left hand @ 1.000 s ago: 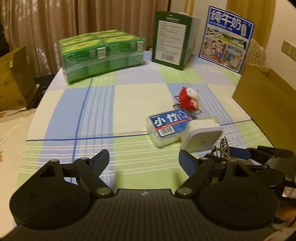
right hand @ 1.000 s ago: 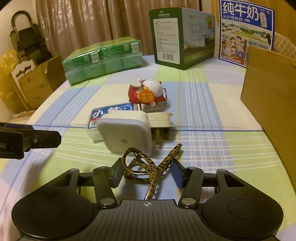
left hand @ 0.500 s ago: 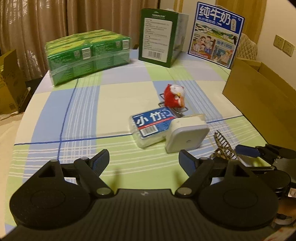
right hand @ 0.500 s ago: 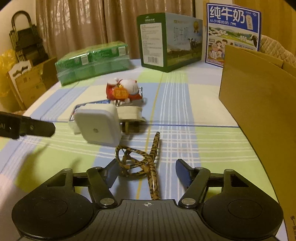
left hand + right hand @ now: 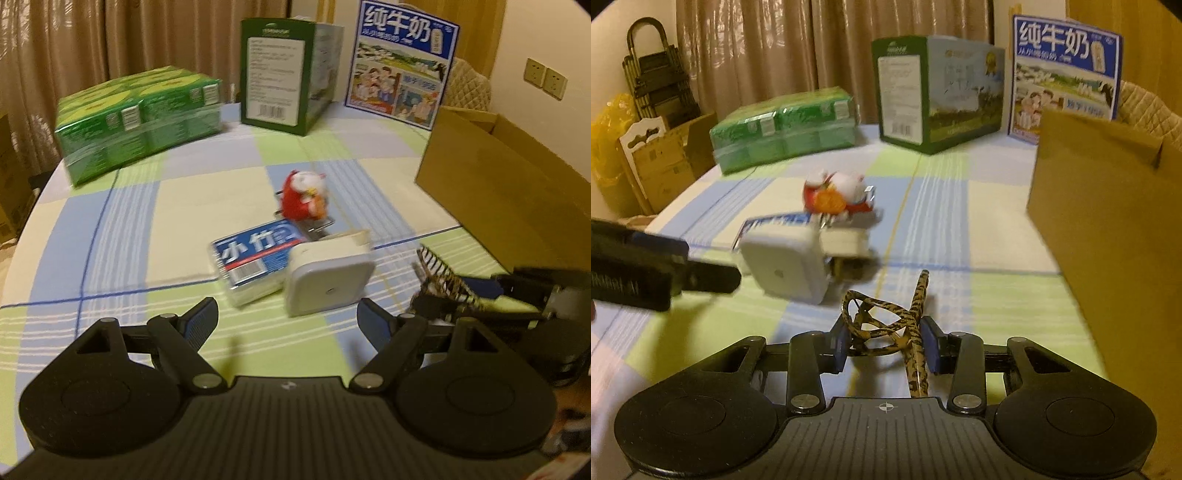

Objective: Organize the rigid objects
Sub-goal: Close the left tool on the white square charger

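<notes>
My right gripper (image 5: pixel 886 341) is shut on a leopard-print hair clip (image 5: pixel 882 325) and holds it just above the table; the clip also shows in the left wrist view (image 5: pixel 443 284). My left gripper (image 5: pixel 288 317) is open and empty, just short of a white plug adapter (image 5: pixel 328 284). Beside the adapter lie a blue-labelled box (image 5: pixel 255 254) and a red and white toy figure (image 5: pixel 304 195) on a wire stand. The right wrist view shows the adapter (image 5: pixel 783 269), the blue-labelled box (image 5: pixel 775 225) and the toy (image 5: pixel 834 195).
An open cardboard box (image 5: pixel 509 177) stands at the right, also in the right wrist view (image 5: pixel 1108 229). At the back stand a green multipack (image 5: pixel 140 122), a dark green carton (image 5: pixel 284 70) and a blue milk carton (image 5: pixel 402 62). The tablecloth (image 5: pixel 129 221) is checked.
My right gripper has closed on the hair clip and lifted it a little. My left gripper has moved closer to the white adapter and stays open.
</notes>
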Tool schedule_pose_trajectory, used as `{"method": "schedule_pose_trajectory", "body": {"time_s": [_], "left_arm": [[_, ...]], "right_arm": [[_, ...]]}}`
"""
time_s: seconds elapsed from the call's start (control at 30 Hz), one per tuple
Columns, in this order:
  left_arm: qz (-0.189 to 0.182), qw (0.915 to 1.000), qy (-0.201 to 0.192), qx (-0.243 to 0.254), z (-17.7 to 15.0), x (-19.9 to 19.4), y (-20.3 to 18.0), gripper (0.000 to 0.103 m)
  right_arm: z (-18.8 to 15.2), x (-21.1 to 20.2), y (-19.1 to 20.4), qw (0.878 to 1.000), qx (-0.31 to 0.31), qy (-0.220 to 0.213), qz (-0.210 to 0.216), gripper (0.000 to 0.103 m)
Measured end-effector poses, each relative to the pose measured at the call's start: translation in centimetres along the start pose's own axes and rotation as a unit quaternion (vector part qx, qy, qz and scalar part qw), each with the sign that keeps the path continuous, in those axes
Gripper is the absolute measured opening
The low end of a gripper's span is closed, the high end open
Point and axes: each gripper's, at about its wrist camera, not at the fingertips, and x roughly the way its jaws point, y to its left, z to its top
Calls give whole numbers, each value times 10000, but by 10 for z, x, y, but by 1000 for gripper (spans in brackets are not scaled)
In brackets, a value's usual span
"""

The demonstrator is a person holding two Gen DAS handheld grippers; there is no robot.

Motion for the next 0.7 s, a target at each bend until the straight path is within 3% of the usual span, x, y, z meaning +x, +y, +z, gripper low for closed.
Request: {"method": "schedule_pose_trajectory", "body": {"time_s": [0.27, 0.47, 0.57, 0.7], "left_arm": [[79, 9998, -116, 121, 3, 16, -31, 80], [408, 9982, -387, -220, 8, 29, -44, 80], [716, 9965, -438, -59, 4, 36, -51, 79], [945, 9947, -414, -18, 0, 45, -54, 70]], "right_arm": [[24, -34, -34, 9996, -285, 5, 28, 37], [28, -29, -56, 9993, 294, 172, 165, 37], [31, -29, -58, 9994, 297, 101, 175, 37], [34, -25, -66, 9981, 536, 157, 275, 37]]}}
